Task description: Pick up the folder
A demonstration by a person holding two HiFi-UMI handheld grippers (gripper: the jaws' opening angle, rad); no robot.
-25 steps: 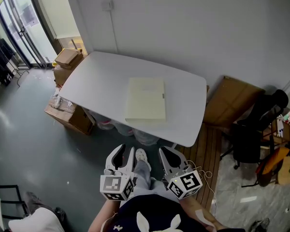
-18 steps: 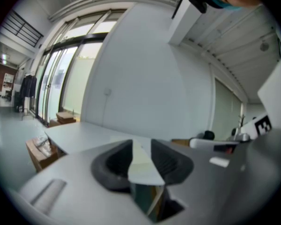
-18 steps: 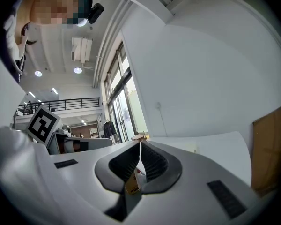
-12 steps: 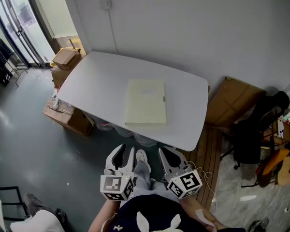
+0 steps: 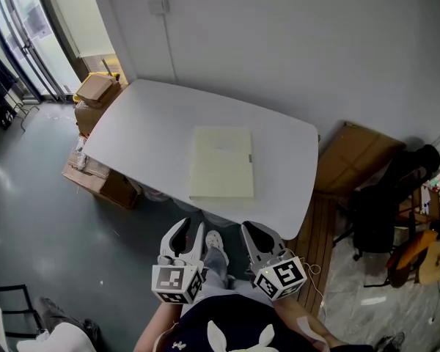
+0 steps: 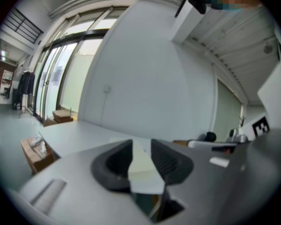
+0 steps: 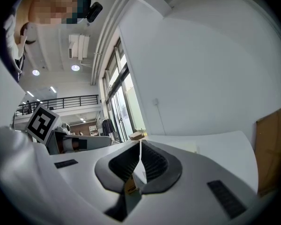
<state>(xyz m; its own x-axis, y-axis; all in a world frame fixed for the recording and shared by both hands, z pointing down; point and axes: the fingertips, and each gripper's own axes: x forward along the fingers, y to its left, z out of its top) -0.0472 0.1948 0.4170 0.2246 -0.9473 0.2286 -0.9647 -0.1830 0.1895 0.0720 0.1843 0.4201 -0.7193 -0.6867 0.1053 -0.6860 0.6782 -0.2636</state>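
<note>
Head view: the folder (image 5: 221, 162) lies flat on the table (image 5: 147, 116), nearer than a second ago. I'm closing in, with the left gripper (image 5: 191, 227) and right gripper (image 5: 251, 229) short of the edge. Left gripper view: jaws a crack apart, empty, folder ahead. Right gripper view: jaws pressed together, empty.

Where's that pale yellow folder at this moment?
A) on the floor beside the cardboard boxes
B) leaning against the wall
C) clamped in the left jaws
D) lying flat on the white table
D: the folder lies flat on the table, while the left gripper and the right gripper are short of the table's near edge, holding nothing.
</note>
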